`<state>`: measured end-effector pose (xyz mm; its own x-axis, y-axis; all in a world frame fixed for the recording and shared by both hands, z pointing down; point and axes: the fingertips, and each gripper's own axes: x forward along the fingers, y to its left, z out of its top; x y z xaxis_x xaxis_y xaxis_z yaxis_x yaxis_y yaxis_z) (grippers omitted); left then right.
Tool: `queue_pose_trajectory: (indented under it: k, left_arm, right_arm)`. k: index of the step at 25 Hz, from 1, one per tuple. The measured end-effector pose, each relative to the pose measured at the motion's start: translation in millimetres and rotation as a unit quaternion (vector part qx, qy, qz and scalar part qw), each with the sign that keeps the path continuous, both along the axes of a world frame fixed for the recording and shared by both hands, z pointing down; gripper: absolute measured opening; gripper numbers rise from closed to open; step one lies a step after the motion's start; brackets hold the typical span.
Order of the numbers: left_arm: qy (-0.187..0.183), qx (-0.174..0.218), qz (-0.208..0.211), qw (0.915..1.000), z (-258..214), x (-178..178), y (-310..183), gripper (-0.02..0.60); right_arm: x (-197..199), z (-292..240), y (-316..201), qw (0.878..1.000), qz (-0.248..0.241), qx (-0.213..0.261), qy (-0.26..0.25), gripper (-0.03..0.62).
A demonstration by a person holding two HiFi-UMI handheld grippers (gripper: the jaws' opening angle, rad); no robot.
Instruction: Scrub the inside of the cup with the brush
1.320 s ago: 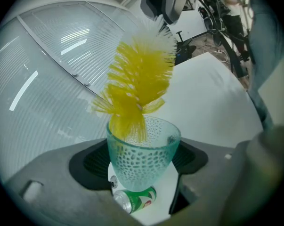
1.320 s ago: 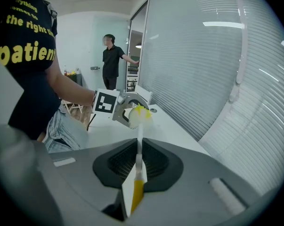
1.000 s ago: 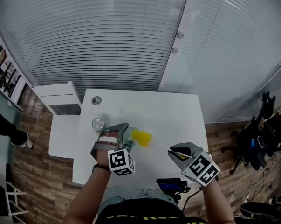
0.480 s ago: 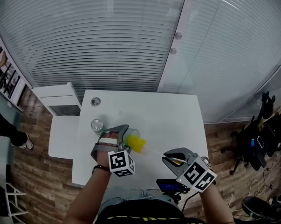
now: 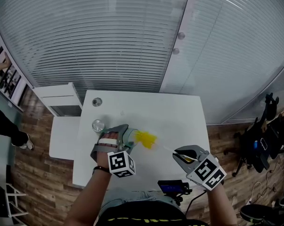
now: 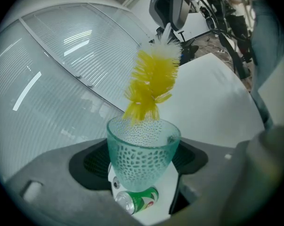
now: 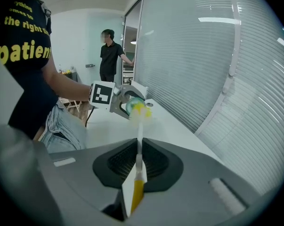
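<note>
My left gripper (image 5: 123,133) is shut on a teal, dimpled glass cup (image 6: 142,160), gripped by its lower body and tipped with its mouth toward the right (image 5: 132,136). A brush with a yellow bristle head (image 6: 152,79) hangs just outside the cup's mouth, and only the bristle tips reach the rim. In the head view the yellow head (image 5: 146,139) lies right of the cup. Its thin white handle (image 7: 139,147) runs back to my right gripper (image 5: 182,154), which is shut on the handle's yellow end (image 7: 137,194).
A white table (image 5: 174,114) lies under both grippers. A green drink can (image 6: 138,201) stands on it just beyond the cup, a small round thing (image 5: 97,101) farther back. A white cabinet (image 5: 61,102) is left. A person (image 7: 109,53) stands far off.
Half a second ago the brush head was pushed into the cup. Now my right gripper has drawn back to the right and the head is out at the rim. The left gripper has kept still.
</note>
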<state>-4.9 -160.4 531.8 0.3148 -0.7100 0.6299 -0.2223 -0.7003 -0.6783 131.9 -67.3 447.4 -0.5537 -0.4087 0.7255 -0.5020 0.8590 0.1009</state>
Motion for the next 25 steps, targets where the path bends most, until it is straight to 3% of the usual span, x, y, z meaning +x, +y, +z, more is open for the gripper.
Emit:
queue_pose_trajectory:
  k: [11, 25]
  left_arm:
    - [0.001, 0.004, 0.002, 1.0, -1, 1, -2, 0.39]
    - [0.007, 0.0, 0.007, 0.9999, -2, 5, -1, 0.39]
  right_arm:
    - [-19, 9, 25, 0.999, -0.036, -0.03, -0.011, 0.037]
    - [-16, -18, 7, 0.999, -0.02, 0.007, -0.037, 0.037]
